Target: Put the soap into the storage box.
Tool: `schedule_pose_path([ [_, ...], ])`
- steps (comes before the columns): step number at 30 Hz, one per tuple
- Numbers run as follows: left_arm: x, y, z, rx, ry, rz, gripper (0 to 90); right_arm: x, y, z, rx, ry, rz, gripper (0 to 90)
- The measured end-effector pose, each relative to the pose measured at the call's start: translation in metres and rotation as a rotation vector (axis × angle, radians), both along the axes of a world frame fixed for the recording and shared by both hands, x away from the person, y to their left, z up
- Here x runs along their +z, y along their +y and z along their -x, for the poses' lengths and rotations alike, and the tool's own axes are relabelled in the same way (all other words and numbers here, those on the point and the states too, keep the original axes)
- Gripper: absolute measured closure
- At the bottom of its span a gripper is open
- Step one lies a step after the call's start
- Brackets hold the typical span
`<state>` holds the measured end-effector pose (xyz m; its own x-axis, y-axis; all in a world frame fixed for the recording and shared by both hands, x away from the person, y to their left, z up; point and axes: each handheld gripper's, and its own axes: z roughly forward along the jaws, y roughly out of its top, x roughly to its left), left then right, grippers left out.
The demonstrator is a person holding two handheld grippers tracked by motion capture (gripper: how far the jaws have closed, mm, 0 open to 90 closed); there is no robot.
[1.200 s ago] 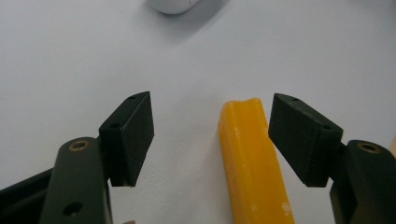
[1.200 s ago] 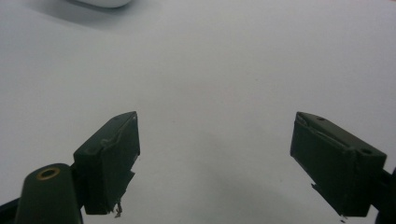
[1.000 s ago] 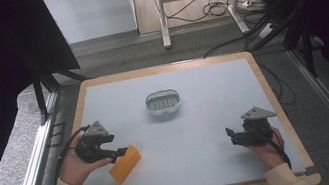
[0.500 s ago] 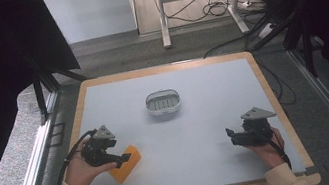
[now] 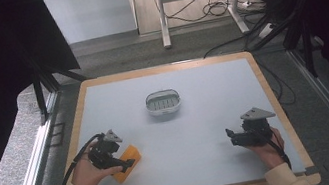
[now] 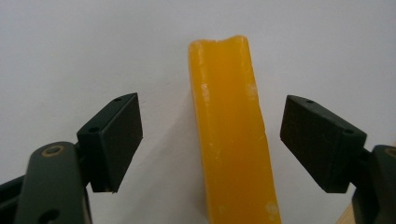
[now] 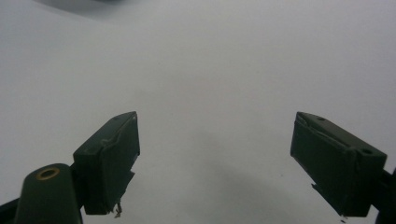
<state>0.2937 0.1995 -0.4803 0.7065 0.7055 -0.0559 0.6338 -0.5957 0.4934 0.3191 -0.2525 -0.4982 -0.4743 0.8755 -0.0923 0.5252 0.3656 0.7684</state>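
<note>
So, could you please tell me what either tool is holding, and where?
Nothing: the left tool has just been opening around the orange bar, untouched; the right tool is open.

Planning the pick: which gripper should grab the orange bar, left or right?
Left. The left gripper already straddles the orange bar, its jaws having just opened, with gaps on both sides. The right gripper sits open across the table, nothing between its jaws.

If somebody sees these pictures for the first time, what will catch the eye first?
The bright orange-yellow block stands out first, lying near the front left of the pale table, between the open jaws of the left tongs, which have just been opening. Next comes the small grey oval dish at the table's middle. The right tongs wait open at the front right.
</note>
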Motion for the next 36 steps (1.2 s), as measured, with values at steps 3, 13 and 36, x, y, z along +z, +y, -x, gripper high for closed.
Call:
schedule_pose_path([
  [3,-0.002,-0.001,0.000,-0.004,0.005,-0.001,20.6,0.000,0.000,0.000,-0.001,-0.001,0.002,16.0],
  [13,-0.014,-0.009,-0.006,0.006,0.032,-0.029,23.5,-0.001,0.001,-0.001,-0.003,0.008,0.010,16.0],
  [36,-0.023,-0.017,-0.012,0.036,0.128,-0.042,51.4,-0.003,0.000,-0.002,-0.005,0.013,0.019,16.0],
])
